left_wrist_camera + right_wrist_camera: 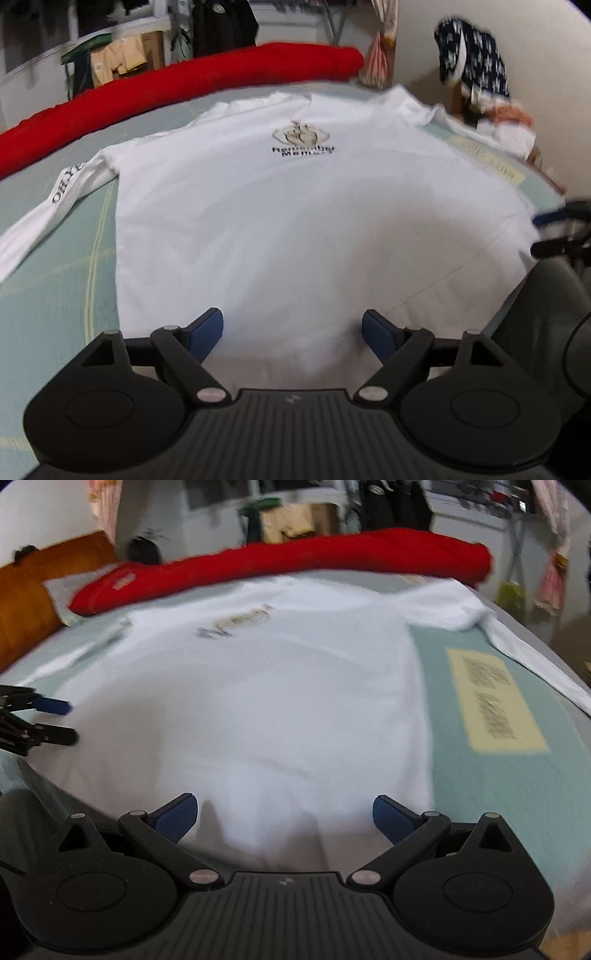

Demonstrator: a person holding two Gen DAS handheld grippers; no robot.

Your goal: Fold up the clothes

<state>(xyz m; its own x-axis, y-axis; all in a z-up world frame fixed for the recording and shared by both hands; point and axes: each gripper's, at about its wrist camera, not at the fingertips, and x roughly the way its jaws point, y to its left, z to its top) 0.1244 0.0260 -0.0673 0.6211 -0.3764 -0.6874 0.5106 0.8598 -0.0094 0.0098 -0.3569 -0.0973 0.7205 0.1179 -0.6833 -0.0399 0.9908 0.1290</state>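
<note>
Currently, status by item:
Left hand-held gripper point(293, 334): jaws spread wide, nothing between the blue pads; positioned above the near hem of the white shirt point(295, 221), without pressing it.
Right hand-held gripper point(284, 818): jaws spread wide, empty; positioned over the same hem at 6 o'clock in its own view.
White shirt: lies flat, print side up, on the bed point(480, 775); collar toward 12 o'clock, one sleeve point(55, 195) extended toward 9 o'clock in the left wrist view.
Chest print point(303, 142): at 12 o'clock from the left pads; lettering blurred.
Red blanket point(295, 561): rolled along the far bed edge, beyond the collar.
</note>
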